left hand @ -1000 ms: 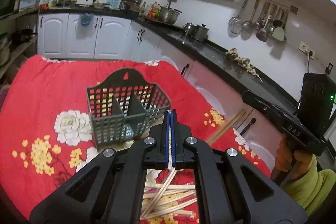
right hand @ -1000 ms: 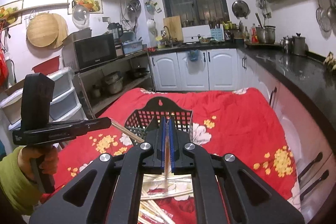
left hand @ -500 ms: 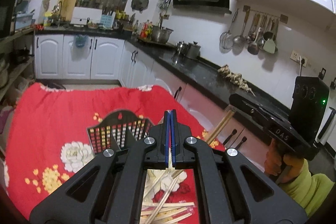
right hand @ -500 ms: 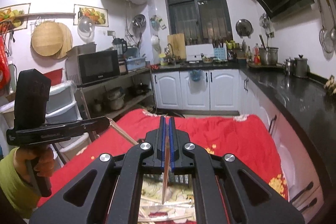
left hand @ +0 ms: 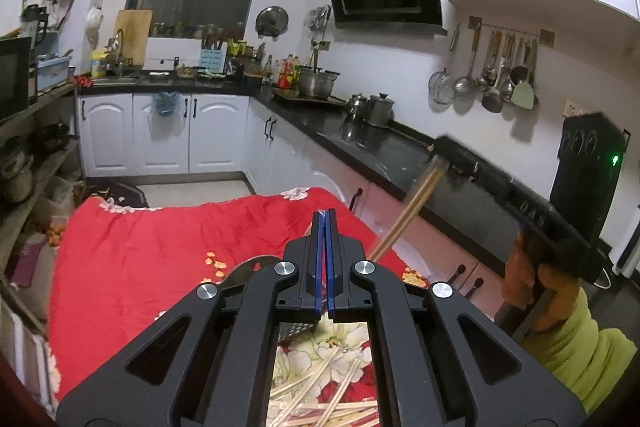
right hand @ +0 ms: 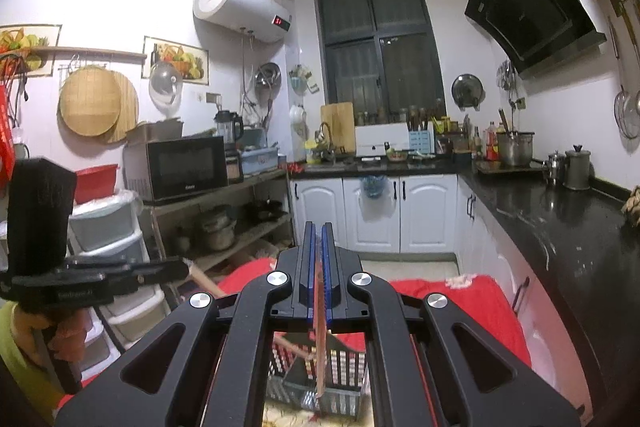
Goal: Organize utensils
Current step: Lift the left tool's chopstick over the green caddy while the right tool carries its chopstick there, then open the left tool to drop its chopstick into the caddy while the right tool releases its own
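Observation:
My left gripper (left hand: 325, 215) is shut; in the right wrist view it (right hand: 176, 269) grips a wooden chopstick (right hand: 202, 281) that slants down toward the grey basket (right hand: 316, 387). My right gripper (right hand: 316, 227) is shut on another chopstick (right hand: 320, 339), which hangs with its tip over the basket. From the left wrist view the right gripper (left hand: 444, 151) and its chopstick (left hand: 404, 219) show at the right. Most of the basket (left hand: 296, 333) is hidden under my left gripper. A pile of loose chopsticks (left hand: 320, 395) lies on the red floral tablecloth (left hand: 140, 267) below.
A black countertop (left hand: 360, 143) with pots runs along the right of the table over white cabinets (left hand: 216, 135). A shelf rack with a microwave (right hand: 184, 163) stands at the left. The person's hand and green sleeve (left hand: 576, 339) are at the lower right.
Both grippers have risen, each still shut on its chopstick. The basket and the pile have sunk lower in both views, and more of the kitchen walls shows.

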`<state>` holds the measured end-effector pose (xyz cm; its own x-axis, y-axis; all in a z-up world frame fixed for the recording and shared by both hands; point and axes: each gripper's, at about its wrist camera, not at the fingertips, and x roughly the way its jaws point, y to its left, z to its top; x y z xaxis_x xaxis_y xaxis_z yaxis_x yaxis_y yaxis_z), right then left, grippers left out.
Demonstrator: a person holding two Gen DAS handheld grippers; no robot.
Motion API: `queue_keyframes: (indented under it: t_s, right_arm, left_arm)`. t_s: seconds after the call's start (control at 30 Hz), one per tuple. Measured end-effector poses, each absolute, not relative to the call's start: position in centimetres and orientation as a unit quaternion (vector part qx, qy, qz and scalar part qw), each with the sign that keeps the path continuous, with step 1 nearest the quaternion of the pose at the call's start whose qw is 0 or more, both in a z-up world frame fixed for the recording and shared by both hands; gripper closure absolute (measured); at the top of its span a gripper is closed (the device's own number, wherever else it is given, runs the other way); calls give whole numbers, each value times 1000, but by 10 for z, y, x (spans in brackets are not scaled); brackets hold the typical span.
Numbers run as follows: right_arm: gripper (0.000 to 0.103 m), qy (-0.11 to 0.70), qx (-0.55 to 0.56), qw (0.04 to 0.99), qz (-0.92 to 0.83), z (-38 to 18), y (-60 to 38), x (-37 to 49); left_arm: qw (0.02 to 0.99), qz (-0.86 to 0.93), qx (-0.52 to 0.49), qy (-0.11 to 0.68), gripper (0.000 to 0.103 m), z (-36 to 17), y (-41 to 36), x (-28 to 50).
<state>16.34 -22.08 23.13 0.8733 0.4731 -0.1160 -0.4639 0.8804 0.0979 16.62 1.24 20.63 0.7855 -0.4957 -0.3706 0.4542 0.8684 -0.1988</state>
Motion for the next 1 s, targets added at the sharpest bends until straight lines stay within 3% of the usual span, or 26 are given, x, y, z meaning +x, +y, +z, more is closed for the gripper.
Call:
queue_keyframes:
  t_s: [0.33, 1.0]
  right_arm:
    - [100, 62, 23, 967, 245, 234, -207, 192]
    - [99, 139, 38, 966, 214, 160, -192, 243]
  left_arm:
    - [938, -242, -58, 243, 103, 195, 21, 191]
    - [914, -251, -71, 310, 103, 124, 1, 240]
